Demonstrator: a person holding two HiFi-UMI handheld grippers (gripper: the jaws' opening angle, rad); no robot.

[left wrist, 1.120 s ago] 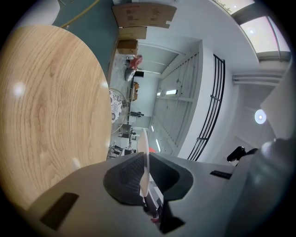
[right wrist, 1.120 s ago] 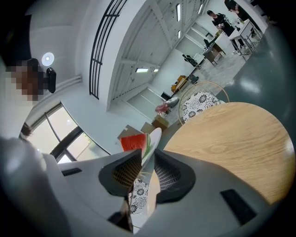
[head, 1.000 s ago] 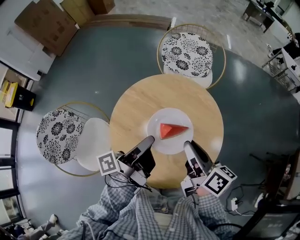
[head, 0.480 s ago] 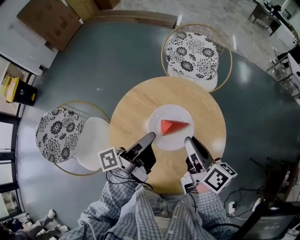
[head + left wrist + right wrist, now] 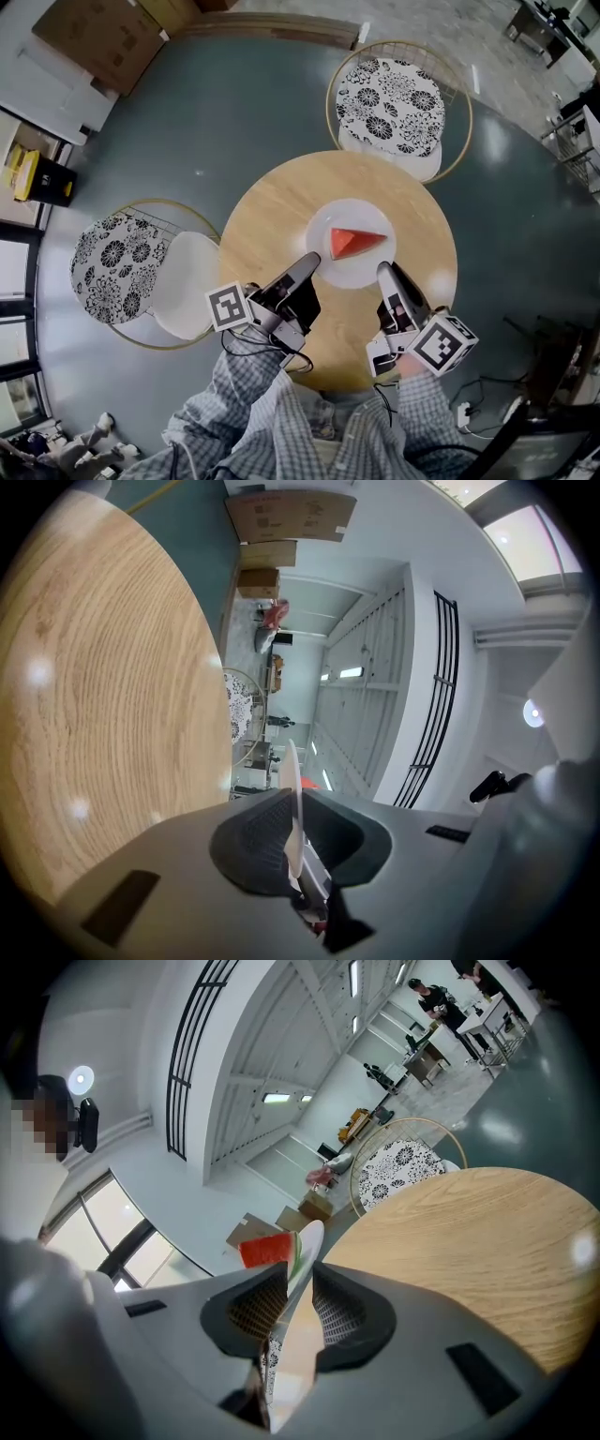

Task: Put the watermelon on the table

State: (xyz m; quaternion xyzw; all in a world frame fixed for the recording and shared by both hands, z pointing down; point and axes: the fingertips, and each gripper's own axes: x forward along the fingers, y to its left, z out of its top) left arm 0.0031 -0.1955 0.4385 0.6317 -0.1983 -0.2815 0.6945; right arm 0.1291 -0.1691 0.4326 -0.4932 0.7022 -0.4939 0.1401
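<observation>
Head view shows a person in a checked shirt standing at the lower edge of the frame, leaning over a round wooden table [image 5: 281, 206] with a white plate [image 5: 349, 273] held out between two grippers. The watermelon [image 5: 354, 243], a red wedge with its point toward the right, lies in the middle of that plate, just right of the picture's centre. The left gripper [image 5: 307, 265] reaches in from the lower left and takes the plate's near-left rim; the right gripper [image 5: 384, 272] comes from the lower right and takes the near-right rim. Pinching two separate spots on the rim looks like a way to hold the plate flat so the wedge does not slide. In the left gripper view the jaws are nearly together, pressed on the thin white rim seen edge-on, with the wood grain off to the left and a gap between them. In the right gripper view the ribbed pads likewise clamp the rim, and the red flesh shows just past them at centre left. From that gap I judge the plate to be hanging low over the tabletop, not yet set down. Two patterned chairs [image 5: 389, 105] stand at the top and left.
</observation>
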